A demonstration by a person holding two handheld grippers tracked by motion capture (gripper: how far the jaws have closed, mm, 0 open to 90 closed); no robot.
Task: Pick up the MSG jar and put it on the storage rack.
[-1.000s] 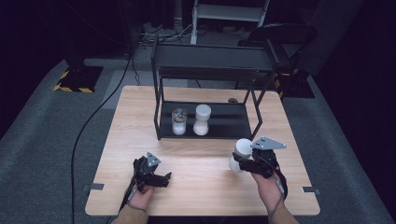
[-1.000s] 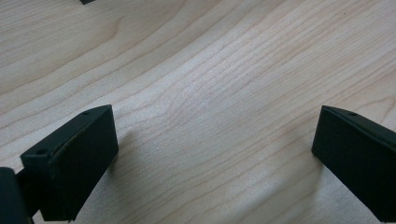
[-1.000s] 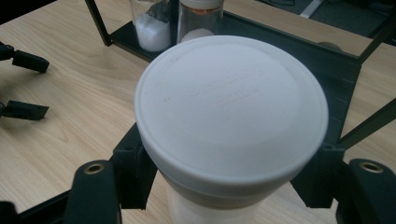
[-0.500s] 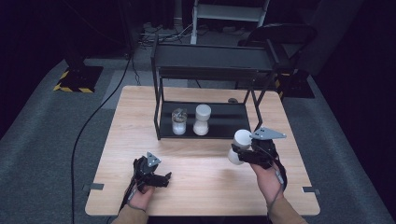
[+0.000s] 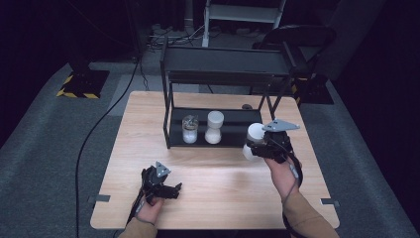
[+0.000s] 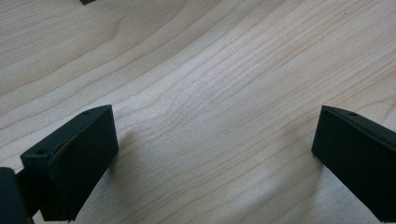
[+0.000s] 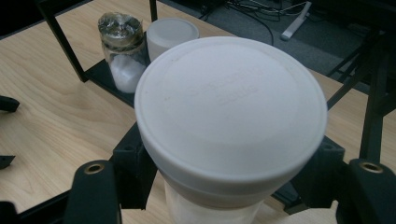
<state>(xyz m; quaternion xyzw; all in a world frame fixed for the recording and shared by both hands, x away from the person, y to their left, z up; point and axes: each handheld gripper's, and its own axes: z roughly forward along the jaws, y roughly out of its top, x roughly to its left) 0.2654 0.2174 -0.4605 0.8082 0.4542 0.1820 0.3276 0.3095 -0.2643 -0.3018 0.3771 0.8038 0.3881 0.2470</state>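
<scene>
While clamped in right gripper [image 5: 253,145], round white bottle [image 7: 231,121] matte.

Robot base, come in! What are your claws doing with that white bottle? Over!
Right claw shut on white bottle, off the table. Left claw open. Rack ahead.

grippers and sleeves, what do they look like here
Both grippers are black. The left gripper and the right gripper each carry a grey three-cornered plate on top. In the left gripper view its jaws are blocky black wedges with small screw holes. A thin dark cable trails from each along the wrist. The sleeves are tan.
</scene>
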